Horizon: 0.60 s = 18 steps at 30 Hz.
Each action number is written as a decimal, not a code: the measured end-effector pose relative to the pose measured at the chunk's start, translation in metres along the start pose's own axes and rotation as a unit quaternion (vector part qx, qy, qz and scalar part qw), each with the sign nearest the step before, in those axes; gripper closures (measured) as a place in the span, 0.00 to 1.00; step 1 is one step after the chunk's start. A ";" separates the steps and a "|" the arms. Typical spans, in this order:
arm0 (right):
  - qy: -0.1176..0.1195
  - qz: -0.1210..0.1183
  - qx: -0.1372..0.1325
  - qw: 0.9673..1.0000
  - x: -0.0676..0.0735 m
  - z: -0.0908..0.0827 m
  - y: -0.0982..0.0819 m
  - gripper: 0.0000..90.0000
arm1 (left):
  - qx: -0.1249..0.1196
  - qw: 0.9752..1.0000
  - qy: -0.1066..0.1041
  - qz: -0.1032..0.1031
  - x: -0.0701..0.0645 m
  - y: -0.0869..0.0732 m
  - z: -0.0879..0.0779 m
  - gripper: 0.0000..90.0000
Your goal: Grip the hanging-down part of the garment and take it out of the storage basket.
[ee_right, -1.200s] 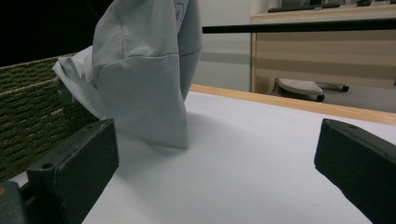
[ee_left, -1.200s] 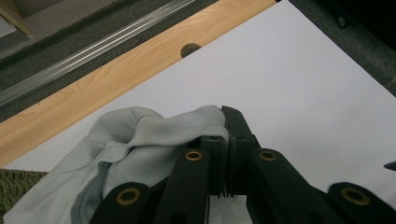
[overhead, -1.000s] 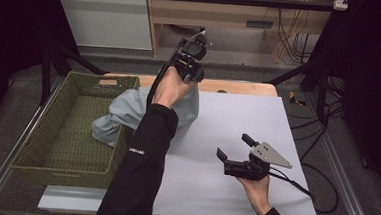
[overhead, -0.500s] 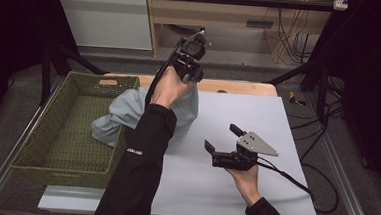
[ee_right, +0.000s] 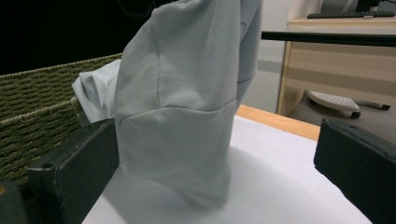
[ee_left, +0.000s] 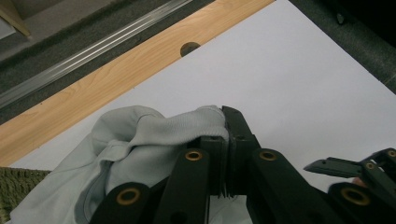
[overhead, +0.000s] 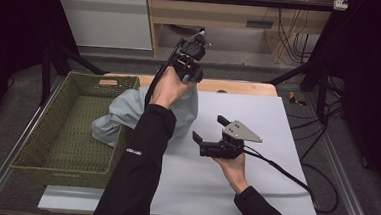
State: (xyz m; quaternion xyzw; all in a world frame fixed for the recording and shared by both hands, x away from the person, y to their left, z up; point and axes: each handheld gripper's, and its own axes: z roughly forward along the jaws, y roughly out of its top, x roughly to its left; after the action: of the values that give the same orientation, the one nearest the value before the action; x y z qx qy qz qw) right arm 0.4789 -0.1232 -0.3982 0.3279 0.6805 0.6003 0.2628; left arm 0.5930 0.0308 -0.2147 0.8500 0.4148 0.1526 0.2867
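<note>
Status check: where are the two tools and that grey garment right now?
Left tool shut on grey garment, lifted above table. Right tool open, facing the hanging cloth. Garment tail trails over basket rim.

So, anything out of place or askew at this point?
Only the grey garment: it hangs bunched from the shut left gripper, with one end draped over the rim of the green basket rather than lying flat. The right gripper is open beside it. Nothing looks spilled or damaged.
</note>
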 end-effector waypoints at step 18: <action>0.021 0.001 0.018 1.000 0.005 0.046 0.002 0.03 | 0.000 1.000 -0.001 0.003 0.002 -0.001 -0.001 0.97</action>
State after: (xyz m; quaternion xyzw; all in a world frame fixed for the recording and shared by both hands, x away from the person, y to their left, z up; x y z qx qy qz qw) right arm 0.5108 -0.0897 -0.4021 0.3206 0.6964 0.5947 0.2420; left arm 0.5929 0.0334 -0.2142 0.8516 0.4119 0.1522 0.2864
